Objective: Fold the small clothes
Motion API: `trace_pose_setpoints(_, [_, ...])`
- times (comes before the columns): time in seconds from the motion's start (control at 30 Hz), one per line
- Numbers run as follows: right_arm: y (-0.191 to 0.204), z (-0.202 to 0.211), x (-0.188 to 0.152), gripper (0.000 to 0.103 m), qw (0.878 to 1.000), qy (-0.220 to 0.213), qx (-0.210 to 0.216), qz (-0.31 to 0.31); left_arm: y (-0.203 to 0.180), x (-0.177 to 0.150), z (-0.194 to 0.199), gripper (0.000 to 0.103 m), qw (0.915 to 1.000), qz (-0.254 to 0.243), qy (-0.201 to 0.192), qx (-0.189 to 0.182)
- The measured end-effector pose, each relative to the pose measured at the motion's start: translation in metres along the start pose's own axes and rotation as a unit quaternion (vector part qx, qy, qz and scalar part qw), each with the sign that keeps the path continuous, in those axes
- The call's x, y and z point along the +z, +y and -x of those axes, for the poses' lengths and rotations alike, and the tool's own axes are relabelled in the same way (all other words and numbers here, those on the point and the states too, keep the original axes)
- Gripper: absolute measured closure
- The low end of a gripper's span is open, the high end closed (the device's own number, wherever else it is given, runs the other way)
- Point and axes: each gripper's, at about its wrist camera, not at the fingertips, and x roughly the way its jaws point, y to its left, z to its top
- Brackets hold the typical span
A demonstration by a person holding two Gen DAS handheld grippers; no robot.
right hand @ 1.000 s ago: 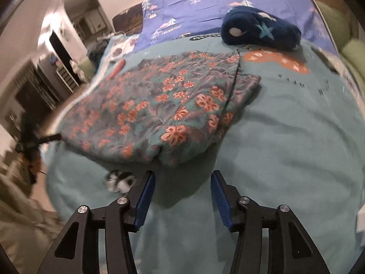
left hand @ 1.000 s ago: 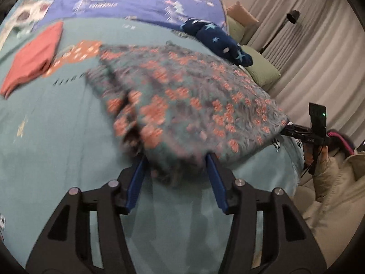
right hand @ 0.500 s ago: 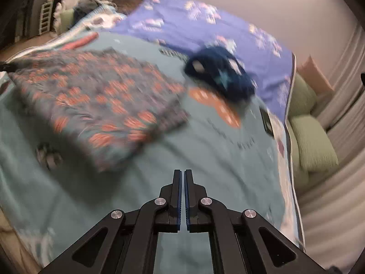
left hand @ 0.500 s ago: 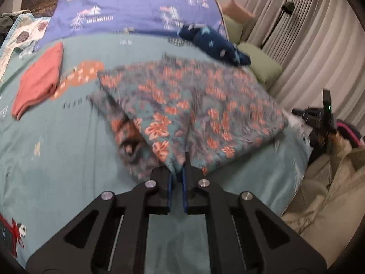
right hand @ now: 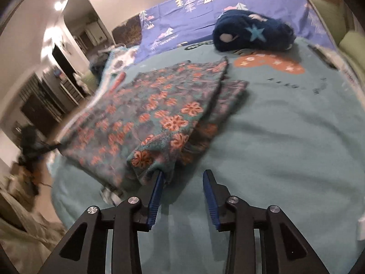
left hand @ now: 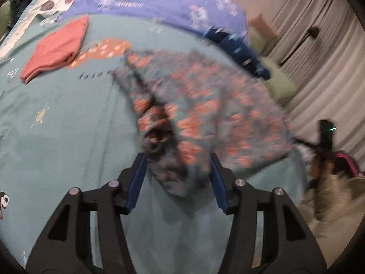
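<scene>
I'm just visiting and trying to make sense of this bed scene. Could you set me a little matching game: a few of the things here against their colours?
Things:
1. folded garment
2. flowered cloth
3. plush toy
4. pillow

Colours:
A. green
B. navy with pale stars
C. salmon pink
D. teal with orange blossoms

Pairs: 1-C, 2-D, 3-B, 4-A

The floral garment (right hand: 159,114) lies on the bedspread (right hand: 285,137), the folded cloth (left hand: 56,48) left of it, the star-patterned bundle (right hand: 251,34) behind.
</scene>
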Motion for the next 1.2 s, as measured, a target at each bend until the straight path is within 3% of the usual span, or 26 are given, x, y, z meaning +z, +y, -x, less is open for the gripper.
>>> trace_pose_setpoints(0.03, [0.005,0.0,0.003,0.077,1.0,-0.006,0.011,0.005,0.003,0.0,-0.01,0.057,0.9998,-0.001,0.01,0.019])
trace_pose_setpoints(0.07, [0.012,0.001,0.004,0.089,1.0,-0.01,0.022,0.016,0.004,0.0,-0.007,0.063,0.9998,-0.001,-0.002,0.022])
trace_pose_setpoints(0.13, [0.026,0.004,0.006,0.09,0.999,-0.012,0.018,0.047,0.01,0.003,-0.003,0.072,0.9992,0.02,0.008,0.034])
trace_pose_setpoints(0.33, [0.034,0.003,-0.002,0.086,0.998,0.001,-0.001,0.07,0.022,0.001,0.012,0.071,0.9974,0.048,0.002,0.054])
trace_pose_setpoints(0.43, [0.031,0.003,-0.004,0.074,0.997,-0.004,-0.005,0.071,0.015,0.001,0.009,0.071,0.9975,0.035,0.004,0.062])
trace_pose_setpoints(0.5, [0.034,0.0,-0.002,0.055,0.996,-0.004,-0.025,0.091,0.013,0.004,0.005,0.071,0.9973,0.03,0.011,0.066])
trace_pose_setpoints(0.57, [0.04,-0.007,0.003,0.055,0.993,-0.002,-0.027,0.112,0.012,0.005,0.003,0.071,0.9974,0.03,0.011,0.065])
trace_pose_setpoints(0.67, [0.047,-0.021,0.01,0.09,0.991,0.018,-0.044,0.126,0.011,0.005,0.0,0.071,0.9973,0.031,0.012,0.065])
trace_pose_setpoints(0.8, [0.051,0.011,0.011,0.092,0.979,0.006,-0.092,0.182,0.011,0.004,0.003,0.071,0.9973,0.03,0.011,0.066])
trace_pose_setpoints(0.93, [0.026,0.049,0.009,0.096,0.983,0.027,-0.099,0.149,0.009,0.004,0.005,0.071,0.9975,0.021,0.011,0.067])
trace_pose_setpoints(0.97, [0.025,0.051,0.004,0.1,0.982,0.039,-0.111,0.148,0.009,0.003,0.006,0.071,0.9975,0.019,0.011,0.067])
trace_pose_setpoints(1.07, [0.015,0.051,-0.014,0.1,0.98,0.074,-0.131,0.132,0.007,-0.001,0.013,0.071,0.9978,0.013,0.011,0.065])
trace_pose_setpoints(1.13, [0.006,0.053,-0.02,0.099,0.981,0.068,-0.144,0.108,0.006,-0.003,0.021,0.071,0.9981,0.011,0.007,0.06])
trace_pose_setpoints(1.2, [-0.004,0.057,-0.017,0.096,0.989,0.045,-0.125,0.067,0.004,-0.003,0.035,0.071,0.9991,0.013,-0.01,0.04])
